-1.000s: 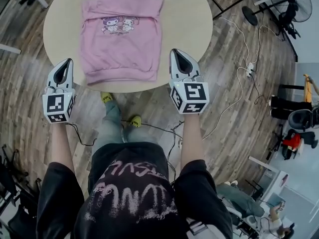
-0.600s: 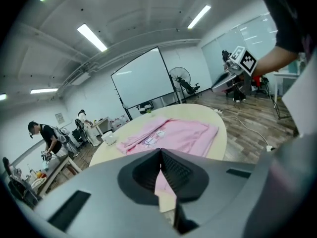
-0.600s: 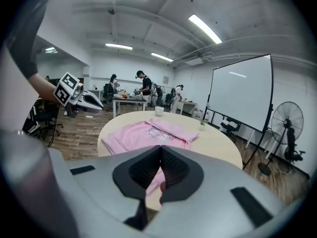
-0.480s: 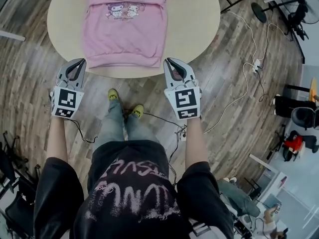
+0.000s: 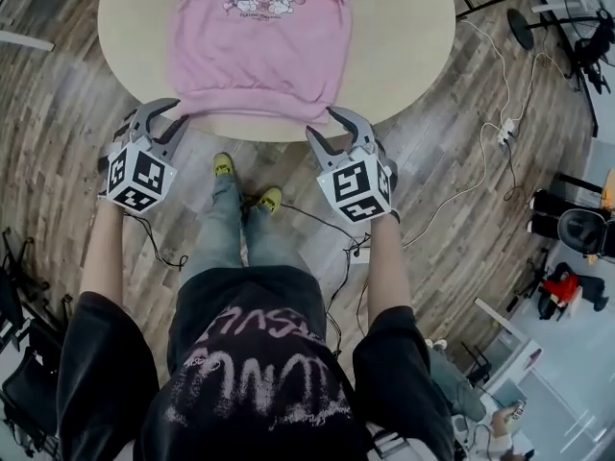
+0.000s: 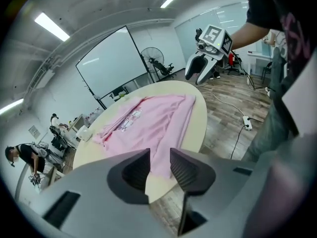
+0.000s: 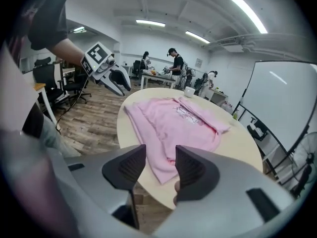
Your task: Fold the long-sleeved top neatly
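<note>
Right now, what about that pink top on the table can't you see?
- Pink long-sleeved top: collar end, head view, cut off by the top edge.
- Its sleeves: both gripper views, too small and bunched to trace.
- White object on the round table, far side: right gripper view, too small to name.

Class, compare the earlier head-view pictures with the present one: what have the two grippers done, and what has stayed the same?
The left gripper and right gripper have sunk from beside the pink top to the table's near edge, tipping towards the hem corners. Their jaws, shut before, are opening, and nothing is gripped. The top still lies flat on the table, untouched.
</note>
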### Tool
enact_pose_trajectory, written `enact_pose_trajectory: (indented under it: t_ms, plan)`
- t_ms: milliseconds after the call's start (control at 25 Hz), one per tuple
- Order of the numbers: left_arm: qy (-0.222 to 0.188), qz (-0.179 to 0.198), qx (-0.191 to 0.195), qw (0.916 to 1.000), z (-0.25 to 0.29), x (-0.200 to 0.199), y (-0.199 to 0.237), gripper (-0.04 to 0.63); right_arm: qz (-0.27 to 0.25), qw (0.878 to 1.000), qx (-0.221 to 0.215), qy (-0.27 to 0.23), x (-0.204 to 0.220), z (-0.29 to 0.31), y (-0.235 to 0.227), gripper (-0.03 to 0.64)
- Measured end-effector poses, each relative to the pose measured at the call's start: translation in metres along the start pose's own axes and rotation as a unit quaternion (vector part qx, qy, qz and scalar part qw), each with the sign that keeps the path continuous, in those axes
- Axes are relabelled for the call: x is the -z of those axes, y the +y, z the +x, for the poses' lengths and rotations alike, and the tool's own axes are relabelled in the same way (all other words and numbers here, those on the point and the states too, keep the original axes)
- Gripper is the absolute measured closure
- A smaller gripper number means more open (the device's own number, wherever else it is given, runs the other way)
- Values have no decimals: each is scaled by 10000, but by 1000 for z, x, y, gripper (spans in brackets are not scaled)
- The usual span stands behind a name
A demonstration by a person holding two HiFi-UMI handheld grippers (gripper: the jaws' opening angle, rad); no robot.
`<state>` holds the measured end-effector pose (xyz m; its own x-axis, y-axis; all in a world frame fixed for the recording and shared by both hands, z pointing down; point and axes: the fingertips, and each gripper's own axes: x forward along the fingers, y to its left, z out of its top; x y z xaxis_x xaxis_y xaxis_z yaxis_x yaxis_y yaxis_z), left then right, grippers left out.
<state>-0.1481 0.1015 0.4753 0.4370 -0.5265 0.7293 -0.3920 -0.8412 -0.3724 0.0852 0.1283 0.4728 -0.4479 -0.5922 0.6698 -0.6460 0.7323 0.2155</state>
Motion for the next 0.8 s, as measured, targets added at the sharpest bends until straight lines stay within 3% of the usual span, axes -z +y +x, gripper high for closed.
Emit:
enact_pose_trajectory:
  t_ms: [200, 440, 800]
  plan:
    - [235, 345, 424, 9982, 23, 9, -15, 438, -332, 9983, -233, 408, 19, 22, 7, 419]
    - [439, 622, 734, 9944, 45, 16, -20, 428, -332, 9965, -440, 633, 31, 41, 10, 419]
    - [551, 723, 1046, 9904, 63, 23, -22, 425, -489, 9908, -787, 983, 44, 62, 14, 422]
